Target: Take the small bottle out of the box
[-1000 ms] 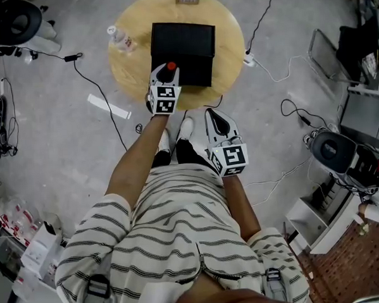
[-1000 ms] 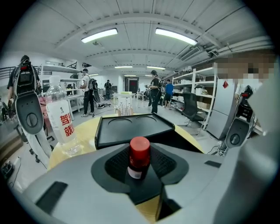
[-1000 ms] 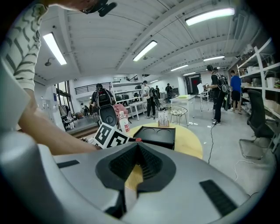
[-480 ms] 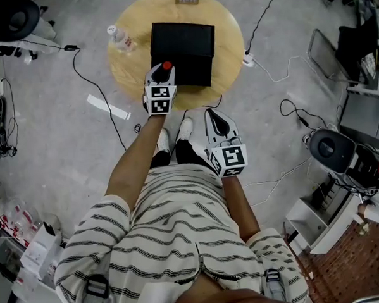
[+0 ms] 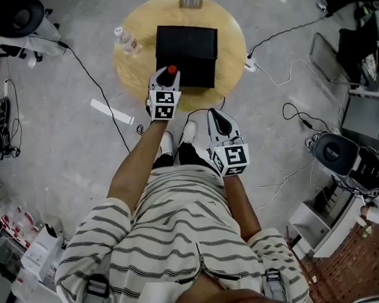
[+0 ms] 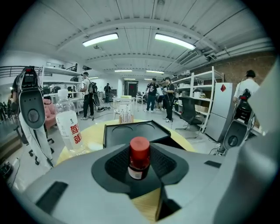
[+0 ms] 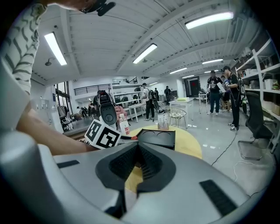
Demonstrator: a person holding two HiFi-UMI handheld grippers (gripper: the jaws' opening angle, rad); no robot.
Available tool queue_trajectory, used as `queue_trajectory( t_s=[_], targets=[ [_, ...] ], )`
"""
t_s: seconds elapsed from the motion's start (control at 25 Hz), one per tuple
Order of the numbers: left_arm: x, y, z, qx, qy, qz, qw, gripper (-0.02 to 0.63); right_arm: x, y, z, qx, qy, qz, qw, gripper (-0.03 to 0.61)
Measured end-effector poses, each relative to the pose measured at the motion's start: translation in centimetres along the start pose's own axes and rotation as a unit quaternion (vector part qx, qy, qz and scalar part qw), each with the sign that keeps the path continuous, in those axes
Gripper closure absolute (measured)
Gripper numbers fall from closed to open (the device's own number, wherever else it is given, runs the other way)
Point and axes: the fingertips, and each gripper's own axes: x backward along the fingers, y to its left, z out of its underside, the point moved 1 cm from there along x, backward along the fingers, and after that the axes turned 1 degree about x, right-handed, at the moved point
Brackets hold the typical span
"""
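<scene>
Small bottle (image 6: 139,158), red cap up, clamped by its body in the left gripper (image 5: 167,78) at the near edge of the box (image 5: 185,43); likely light, stiff and slick-walled, so the body below the cap looks the best hold; right gripper (image 7: 137,162) closed on nothing.

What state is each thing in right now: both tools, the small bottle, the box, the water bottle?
Left tool: shut on the small red-capped bottle.
Small red-capped bottle: capped, upright, gripped between the pads.
Black rectangular box: open, lid folded back, on the round wooden table.
Clear plastic water bottle: standing upright on the table beside the box.
Right tool: shut, empty, held back from the table.
</scene>
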Motion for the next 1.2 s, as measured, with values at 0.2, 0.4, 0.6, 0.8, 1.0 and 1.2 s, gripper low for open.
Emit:
queue_trajectory(
  t_s=[0.2,0.4,0.6,0.8,1.0,1.2],
  targets=[
    [1.3,-0.4,-0.6,-0.005,-0.010,0.003,0.9999,0.466,0.1,0.5,-0.4,0.004,-0.010,0.000,1.000,0.560],
    [3.3,-0.9,-1.9,-0.010,-0.028,0.010,0.9995,0.466,0.6,1.1,-0.8,0.007,-0.018,0.004,1.000,0.560],
    [4.8,-1.4,-3.0,-0.017,-0.041,0.015,0.9989,0.466,0.6,1.5,-1.3,0.006,-0.026,0.004,1.000,0.560],
    [6.4,-1.9,-3.7,-0.025,-0.051,0.021,0.9982,0.466,0.8,2.0,-1.7,0.006,-0.035,0.003,0.999,0.560],
    [8.4,-2.6,-4.3,-0.036,-0.060,0.031,0.9970,0.466,1.2,2.5,-2.2,0.007,-0.044,0.003,0.999,0.560],
    [10.1,-3.3,-4.8,-0.042,-0.072,0.037,0.9958,0.466,1.6,2.7,-2.3,0.006,-0.055,0.004,0.998,0.560]
  ],
)
